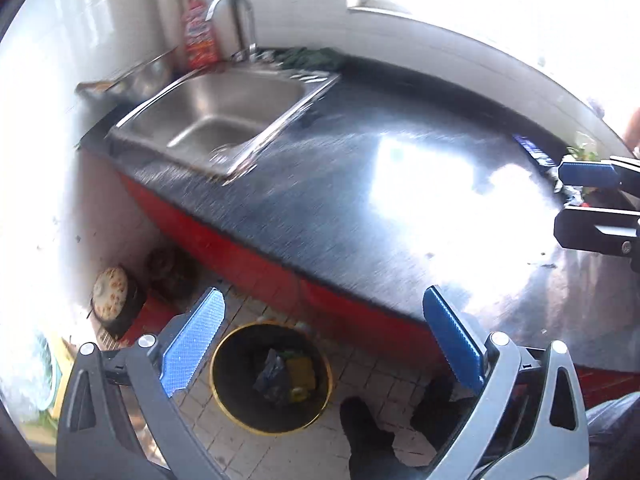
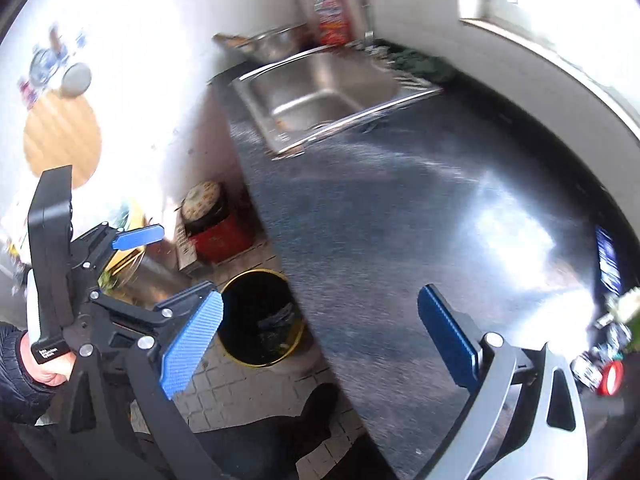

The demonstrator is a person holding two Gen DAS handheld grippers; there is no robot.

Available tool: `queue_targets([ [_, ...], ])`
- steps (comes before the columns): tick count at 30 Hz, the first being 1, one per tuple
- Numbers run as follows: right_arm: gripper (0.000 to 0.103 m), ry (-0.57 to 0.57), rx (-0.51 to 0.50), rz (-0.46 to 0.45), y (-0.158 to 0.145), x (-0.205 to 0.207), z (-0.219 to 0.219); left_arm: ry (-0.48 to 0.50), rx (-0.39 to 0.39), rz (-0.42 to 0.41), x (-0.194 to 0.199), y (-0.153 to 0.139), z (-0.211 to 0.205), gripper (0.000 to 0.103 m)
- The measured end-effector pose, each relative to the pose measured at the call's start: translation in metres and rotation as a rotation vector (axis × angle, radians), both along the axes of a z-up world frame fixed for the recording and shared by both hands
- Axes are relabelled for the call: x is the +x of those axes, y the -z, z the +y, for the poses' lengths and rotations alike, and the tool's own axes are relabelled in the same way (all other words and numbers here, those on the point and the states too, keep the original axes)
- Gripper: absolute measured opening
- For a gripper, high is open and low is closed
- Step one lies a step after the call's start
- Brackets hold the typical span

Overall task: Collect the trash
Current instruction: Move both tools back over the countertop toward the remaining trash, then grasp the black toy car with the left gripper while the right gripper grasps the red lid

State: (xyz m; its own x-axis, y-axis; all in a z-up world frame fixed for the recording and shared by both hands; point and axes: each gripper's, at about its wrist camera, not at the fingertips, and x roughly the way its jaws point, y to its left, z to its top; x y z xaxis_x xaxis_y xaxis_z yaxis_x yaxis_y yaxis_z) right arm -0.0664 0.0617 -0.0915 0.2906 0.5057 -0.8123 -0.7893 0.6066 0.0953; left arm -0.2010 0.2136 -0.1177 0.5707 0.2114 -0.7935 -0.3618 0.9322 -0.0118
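My left gripper (image 1: 322, 294) is open and empty, held above the counter's front edge and a black bin with a yellow rim (image 1: 234, 364) on the floor. A dark wrapper (image 1: 272, 372) and yellow scraps (image 1: 300, 368) lie in the bin. My right gripper (image 2: 320, 296) is also open and empty over the dark countertop (image 2: 400, 208). It shows at the right edge of the left wrist view too, as the right gripper (image 1: 560, 199). Loose trash lies on the counter's right end: a blue wrapper (image 2: 606, 260), crumpled foil (image 2: 588, 368) and a red piece (image 2: 612, 376). The bin (image 2: 244, 304) stands below the counter.
A steel sink (image 1: 224, 120) with a faucet (image 1: 236, 8) is set in the counter's far left, with a red bottle (image 1: 200, 32) behind it. On the floor stands a red box with a pot (image 2: 216, 232). The person's dark shoes (image 1: 368, 432) are on the tiles. A hand (image 2: 44, 364) holds the left gripper (image 2: 180, 264).
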Motion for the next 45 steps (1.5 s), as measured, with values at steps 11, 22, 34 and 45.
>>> queue_targets([
  [11,0.095,0.591,0.024,-0.116,-0.035,0.046,-0.236,0.455,-0.045,-0.043,0.140,-0.039,-0.158,0.097],
  [22,0.095,0.686,0.027,-0.096,-0.027,0.053,-0.302,0.677,-0.002,-0.023,0.180,-0.038,-0.236,0.097],
  [34,0.095,0.651,-0.022,-0.025,0.032,0.117,-0.322,0.899,0.073,0.011,0.222,0.017,-0.288,0.097],
  [45,0.095,0.567,-0.084,0.094,0.106,0.192,-0.329,1.101,0.136,0.055,0.270,0.092,-0.336,0.096],
])
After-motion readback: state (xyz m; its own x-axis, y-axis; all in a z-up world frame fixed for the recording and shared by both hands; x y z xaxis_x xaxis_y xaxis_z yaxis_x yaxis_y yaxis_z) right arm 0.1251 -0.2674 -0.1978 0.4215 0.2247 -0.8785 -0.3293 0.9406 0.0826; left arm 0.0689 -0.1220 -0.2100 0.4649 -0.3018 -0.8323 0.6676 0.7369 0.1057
